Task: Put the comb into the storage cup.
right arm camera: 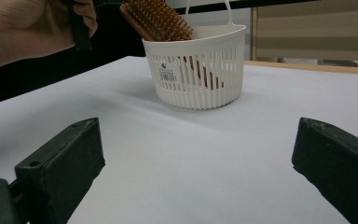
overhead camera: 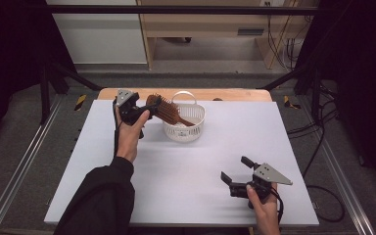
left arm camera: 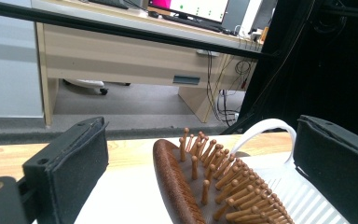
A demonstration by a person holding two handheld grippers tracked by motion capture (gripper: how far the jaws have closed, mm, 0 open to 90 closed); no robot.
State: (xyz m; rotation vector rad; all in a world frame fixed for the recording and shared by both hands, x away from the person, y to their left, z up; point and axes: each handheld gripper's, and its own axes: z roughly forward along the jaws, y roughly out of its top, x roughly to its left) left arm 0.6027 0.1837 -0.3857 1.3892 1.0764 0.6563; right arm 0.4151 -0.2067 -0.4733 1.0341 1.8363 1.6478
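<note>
A brown wooden hairbrush (overhead camera: 169, 111) leans in a white slotted basket (overhead camera: 196, 131), handle down inside it, bristled head sticking out over the left rim. My left gripper (overhead camera: 149, 108) is open at the brush head; in the left gripper view the brush (left arm camera: 200, 186) lies between the wide-apart jaws with a gap on both sides, and the basket's handle (left arm camera: 265, 128) arches behind it. My right gripper (overhead camera: 235, 168) stands open and empty near the front right of the board, facing the basket (right arm camera: 196, 70) and the brush (right arm camera: 156, 18).
A white board (overhead camera: 176, 166) covers the wooden table (overhead camera: 235, 94), and the basket stands at its far middle. The hand (right arm camera: 23, 28) holding the left gripper is up beside the basket. Metal frame rails run along both sides, and cables lie on the floor at right.
</note>
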